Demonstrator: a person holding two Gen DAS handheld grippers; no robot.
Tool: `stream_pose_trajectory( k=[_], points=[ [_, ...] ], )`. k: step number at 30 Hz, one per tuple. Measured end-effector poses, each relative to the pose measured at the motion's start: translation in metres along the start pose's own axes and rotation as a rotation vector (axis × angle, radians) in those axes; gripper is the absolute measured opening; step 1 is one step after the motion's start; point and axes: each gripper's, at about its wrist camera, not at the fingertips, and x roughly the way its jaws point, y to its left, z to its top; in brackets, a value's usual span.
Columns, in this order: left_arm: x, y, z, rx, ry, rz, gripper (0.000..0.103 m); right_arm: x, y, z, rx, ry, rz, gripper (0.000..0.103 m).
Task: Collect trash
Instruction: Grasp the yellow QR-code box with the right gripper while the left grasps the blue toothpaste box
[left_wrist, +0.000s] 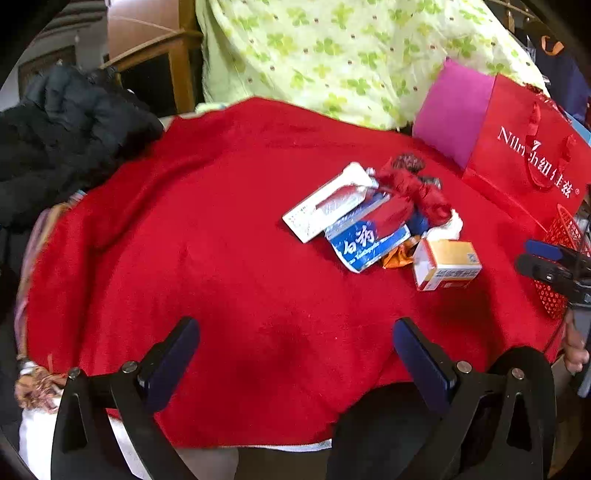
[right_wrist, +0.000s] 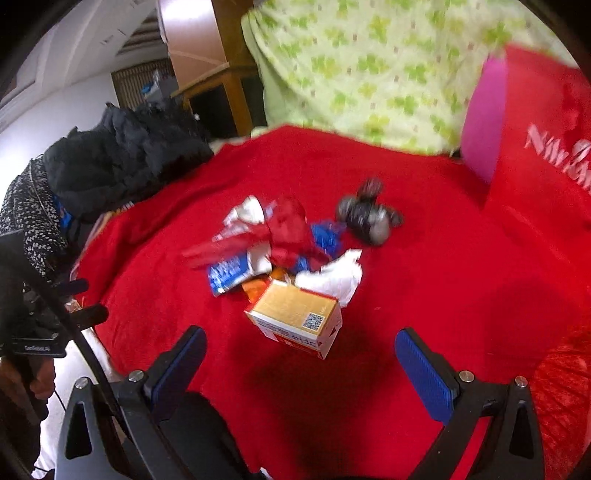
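Trash is heaped mid-blanket (left_wrist: 184, 221), the small box (right_wrist: 295, 319) nearest the right tool (right_wrist: 301, 362), which, like the left tool (left_wrist: 295, 354), is held wide open and empty, so the box should be straddled squarely before closing.

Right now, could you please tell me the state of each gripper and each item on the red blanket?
left gripper: open, empty, above the red blanket.
right gripper: open, empty, facing the small box.
small box: tilted, nearest piece of the trash pile.
white tissue: crumpled, behind the box.
blue toothpaste box: flattened, torn.
white carton: lying flat.
red gift bag: standing upright.
red mesh basket: partly hidden; contents unclear.
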Motion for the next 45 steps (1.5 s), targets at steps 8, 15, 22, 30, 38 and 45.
stream_pose_trajectory(
  k=[8, 15, 22, 30, 38, 45],
  points=[
    [0.055, -0.002, 0.021, 0.098, 0.057, -0.099, 0.103, 0.055, -0.016, 0.016, -0.030, 0.023, 0.103, 0.103],
    [0.087, 0.002, 0.043, 0.110, 0.072, -0.220, 0.103, 0.085, -0.010, 0.022, -0.101, 0.084, 0.209, 0.103],
    [0.104, -0.013, 0.057, 0.203, 0.057, -0.285, 0.103, 0.097, 0.012, 0.006, -0.226, 0.159, 0.196, 0.081],
    [0.123, -0.034, 0.069, 0.323, 0.048, -0.351, 0.103, 0.109, 0.015, 0.002, -0.235, 0.193, 0.184, 0.068],
    [0.138, -0.045, 0.074, 0.340, 0.066, -0.384, 0.102, 0.080, -0.014, -0.014, -0.050, 0.155, 0.214, 0.065],
    [0.156, -0.057, 0.069, 0.350, 0.119, -0.335, 0.069, 0.032, -0.056, -0.035, 0.146, 0.087, 0.187, 0.065]
  ],
)
